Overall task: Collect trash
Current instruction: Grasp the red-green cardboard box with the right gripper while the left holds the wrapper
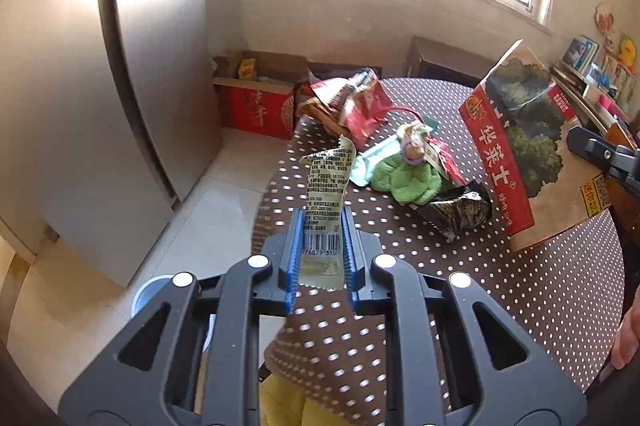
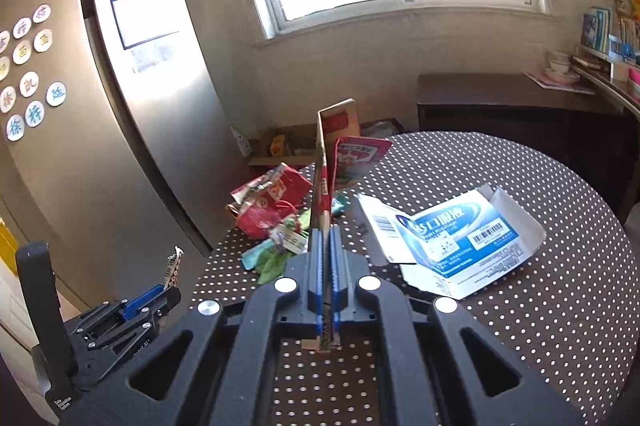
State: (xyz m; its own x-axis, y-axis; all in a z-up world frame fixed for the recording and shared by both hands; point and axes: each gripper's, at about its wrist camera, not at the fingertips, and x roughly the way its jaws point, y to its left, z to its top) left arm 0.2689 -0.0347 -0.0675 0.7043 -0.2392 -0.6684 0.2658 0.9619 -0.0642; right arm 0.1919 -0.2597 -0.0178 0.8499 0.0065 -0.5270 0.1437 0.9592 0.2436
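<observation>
The left tongs (image 1: 322,246) clamp a pale barcoded wrapper (image 1: 326,186); the right tongs (image 2: 325,258) pinch a flattened red-and-brown carton (image 2: 322,162) edge-on above the surface (image 2: 560,326). Keep both grips firm. More trash, a blue-white box (image 2: 456,238), lies at three o'clock.

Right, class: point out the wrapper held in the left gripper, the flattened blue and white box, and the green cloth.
wrapper (image 1: 324,186): left wrist view, on its printed text panel.
flattened blue and white box (image 2: 456,230): right wrist view, on its blue middle panel.
green cloth (image 1: 404,178): left wrist view, on its folded top.
</observation>
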